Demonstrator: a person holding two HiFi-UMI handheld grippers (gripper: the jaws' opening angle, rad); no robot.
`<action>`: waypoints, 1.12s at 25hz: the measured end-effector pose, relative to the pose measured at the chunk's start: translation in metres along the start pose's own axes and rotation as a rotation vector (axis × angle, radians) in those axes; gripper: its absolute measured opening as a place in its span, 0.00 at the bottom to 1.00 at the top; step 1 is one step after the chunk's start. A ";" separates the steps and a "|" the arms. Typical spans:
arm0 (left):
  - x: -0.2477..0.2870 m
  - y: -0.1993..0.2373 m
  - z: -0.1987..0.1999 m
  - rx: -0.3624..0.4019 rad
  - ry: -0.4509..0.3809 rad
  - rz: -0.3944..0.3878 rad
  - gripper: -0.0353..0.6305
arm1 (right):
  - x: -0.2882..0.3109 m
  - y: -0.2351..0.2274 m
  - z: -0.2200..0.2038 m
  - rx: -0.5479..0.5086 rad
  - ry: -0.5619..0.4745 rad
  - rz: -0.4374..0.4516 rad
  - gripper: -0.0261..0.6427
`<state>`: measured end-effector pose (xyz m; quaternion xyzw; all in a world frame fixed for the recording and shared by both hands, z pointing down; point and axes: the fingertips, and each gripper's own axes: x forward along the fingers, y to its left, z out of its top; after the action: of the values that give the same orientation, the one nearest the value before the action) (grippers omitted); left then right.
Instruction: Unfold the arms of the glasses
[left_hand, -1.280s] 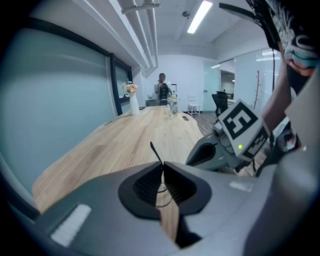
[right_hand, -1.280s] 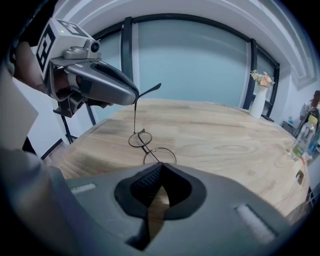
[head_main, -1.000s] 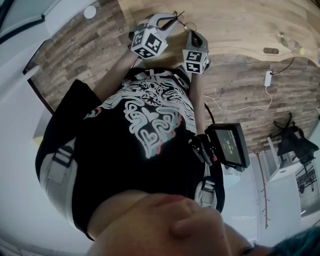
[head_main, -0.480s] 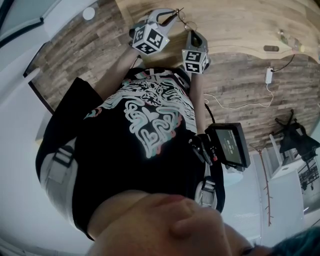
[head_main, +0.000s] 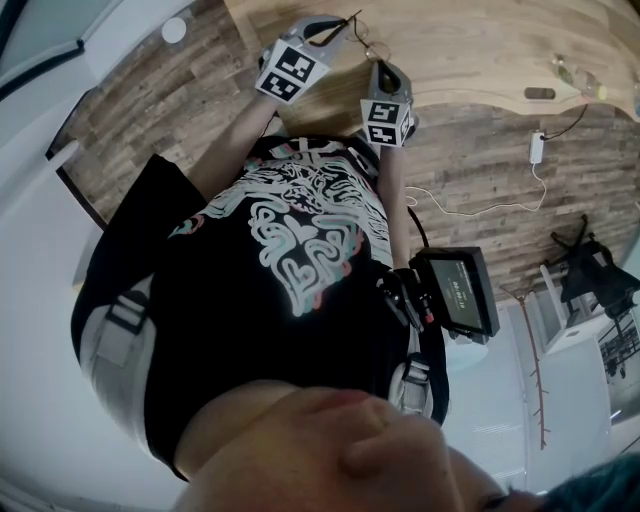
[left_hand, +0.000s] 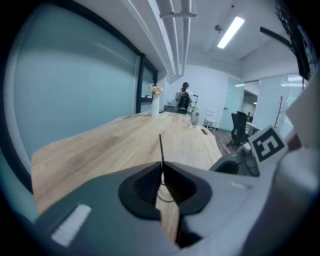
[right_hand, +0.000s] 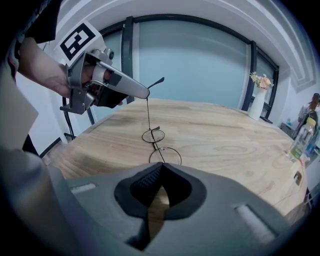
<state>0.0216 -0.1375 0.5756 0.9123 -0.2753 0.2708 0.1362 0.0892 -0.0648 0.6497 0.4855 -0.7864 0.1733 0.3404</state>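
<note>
Metal glasses (right_hand: 158, 145), one arm pinched in the left claw (left_hand: 161, 167), one in the right claw (right_hand: 160, 170), need slow, hinge-wise spreading

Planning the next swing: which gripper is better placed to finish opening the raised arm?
Left, likely. The left gripper is shut on the raised arm, which stands up from the glasses on the table; the right gripper looks shut at the frame's near end, only steadying it.

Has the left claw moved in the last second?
Yes. In the head view the left claw, gripping the glasses, has shifted up and slightly left, farther over the table.
</note>
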 end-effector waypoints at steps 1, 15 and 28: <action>0.001 -0.001 0.000 0.001 0.001 -0.005 0.06 | 0.000 0.000 0.000 0.000 0.002 0.001 0.04; 0.000 -0.009 0.001 0.042 0.018 -0.030 0.05 | -0.002 0.013 0.041 -0.127 0.022 0.082 0.04; -0.008 -0.022 0.000 0.071 0.030 -0.045 0.06 | 0.017 0.032 0.049 -0.263 0.115 0.132 0.13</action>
<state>0.0284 -0.1165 0.5693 0.9184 -0.2428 0.2910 0.1138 0.0379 -0.0904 0.6287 0.3734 -0.8115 0.1186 0.4335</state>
